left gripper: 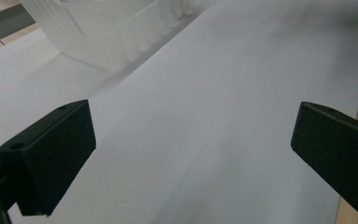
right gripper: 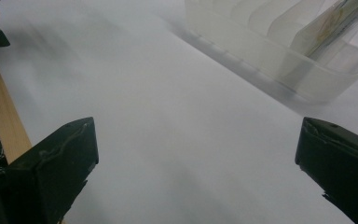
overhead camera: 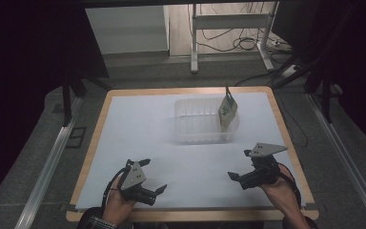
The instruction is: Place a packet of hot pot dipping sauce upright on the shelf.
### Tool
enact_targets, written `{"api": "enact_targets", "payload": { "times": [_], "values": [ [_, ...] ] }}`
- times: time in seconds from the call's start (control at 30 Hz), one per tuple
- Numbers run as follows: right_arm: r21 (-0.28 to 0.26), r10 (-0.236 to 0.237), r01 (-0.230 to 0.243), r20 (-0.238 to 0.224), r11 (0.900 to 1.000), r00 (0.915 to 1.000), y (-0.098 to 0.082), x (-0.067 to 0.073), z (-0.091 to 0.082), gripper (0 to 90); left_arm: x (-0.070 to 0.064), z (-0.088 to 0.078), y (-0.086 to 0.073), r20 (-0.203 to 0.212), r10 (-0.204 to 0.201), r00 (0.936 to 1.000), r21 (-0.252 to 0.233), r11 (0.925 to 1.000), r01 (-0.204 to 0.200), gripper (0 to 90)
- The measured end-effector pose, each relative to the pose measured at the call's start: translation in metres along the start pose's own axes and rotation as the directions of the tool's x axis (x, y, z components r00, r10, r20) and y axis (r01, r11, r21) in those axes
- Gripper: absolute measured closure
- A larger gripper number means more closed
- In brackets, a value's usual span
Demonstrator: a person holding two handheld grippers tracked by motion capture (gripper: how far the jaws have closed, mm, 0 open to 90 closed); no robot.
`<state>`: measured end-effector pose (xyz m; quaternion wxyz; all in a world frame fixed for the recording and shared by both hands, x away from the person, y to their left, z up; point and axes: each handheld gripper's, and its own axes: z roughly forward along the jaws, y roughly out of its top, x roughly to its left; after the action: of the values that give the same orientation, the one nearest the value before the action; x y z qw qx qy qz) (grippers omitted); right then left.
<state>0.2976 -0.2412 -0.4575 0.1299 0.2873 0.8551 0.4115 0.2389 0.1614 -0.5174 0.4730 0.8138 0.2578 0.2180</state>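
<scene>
A clear plastic tub (overhead camera: 196, 128) stands on the white table sheet past the middle. A greenish packet (overhead camera: 228, 110) leans upright in its right end, sticking above the rim. My left gripper (overhead camera: 152, 175) rests open near the front left edge, jaws wide apart with nothing between them. My right gripper (overhead camera: 239, 164) is open near the front right, also empty. In the left gripper view the tub (left gripper: 102, 28) lies ahead at upper left. The right gripper view has the tub (right gripper: 279, 51) at upper right with the packet (right gripper: 335, 23) inside.
The white sheet (overhead camera: 143, 133) covers a wooden table with its rim (overhead camera: 93, 143) bare at the edges. Beyond the table are a metal desk frame (overhead camera: 228, 28) and floor cables. Dark curtains hang at both sides.
</scene>
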Motion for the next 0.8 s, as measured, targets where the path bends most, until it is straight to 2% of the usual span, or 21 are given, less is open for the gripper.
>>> {"api": "enact_targets", "payload": {
  "times": [0.4, 0.8],
  "values": [
    [-0.004, -0.01, 0.01, -0.007, 1.0, 0.9999, -0.013, 0.007, 0.004, 0.0, -0.001, 0.001, 0.0, 0.004, 0.008, 1.0, 0.007, 0.9999, -0.008, 0.0],
    [0.028, -0.022, 0.022, -0.012, 0.999, 0.9997, -0.026, 0.007, 0.013, 0.0, -0.002, 0.002, 0.0, 0.006, 0.017, 0.9998, 0.015, 0.9997, -0.017, 0.0]
  ]
}}
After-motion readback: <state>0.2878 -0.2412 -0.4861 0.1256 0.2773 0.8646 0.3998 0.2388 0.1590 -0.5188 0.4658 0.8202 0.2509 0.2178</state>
